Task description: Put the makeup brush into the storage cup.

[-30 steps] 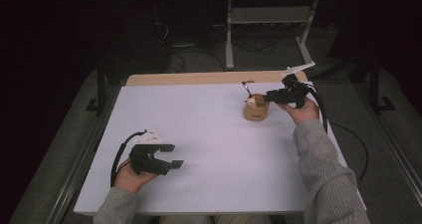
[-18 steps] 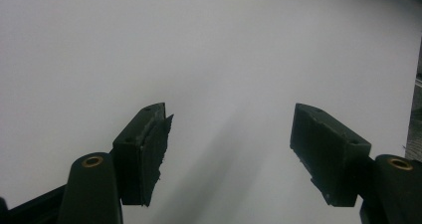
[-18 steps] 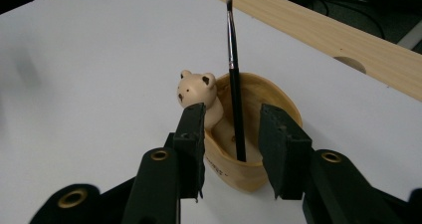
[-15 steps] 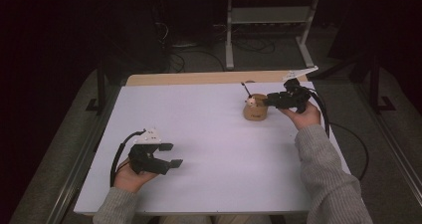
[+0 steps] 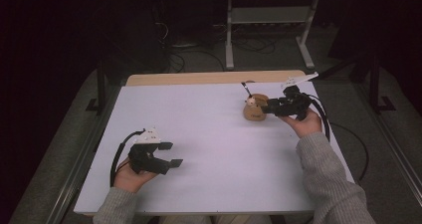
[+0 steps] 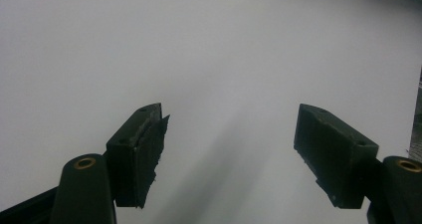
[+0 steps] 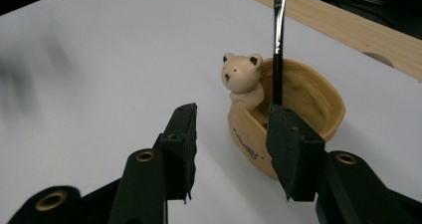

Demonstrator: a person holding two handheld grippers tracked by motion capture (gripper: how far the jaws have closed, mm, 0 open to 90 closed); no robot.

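Note:
A tan ceramic cup (image 5: 255,113) with a small bear figure on its rim stands at the table's far right. A thin black stick (image 5: 245,88) stands in it. In the right gripper view the cup (image 7: 308,97) sits just beyond the jaws, the bear (image 7: 241,73) on its left rim and the stick (image 7: 277,45) upright behind the right jaw. My right gripper (image 5: 264,107) (image 7: 233,118) is open; its jaws have just been opening and press on nothing. My left gripper (image 5: 172,154) (image 6: 231,117) rests near the front left, open and widening slightly, with bare table between its jaws.
A white sheet covers the table (image 5: 224,149); a bare wooden strip (image 5: 199,78) runs along the far edge. Cables and a metal stand's legs (image 5: 268,35) lie on the floor beyond. A black cable (image 5: 348,139) trails off the table's right side.
The right gripper has drawn back a little from the cup toward the person, and its jaws stand wider. The left hand and the cup have stayed put.

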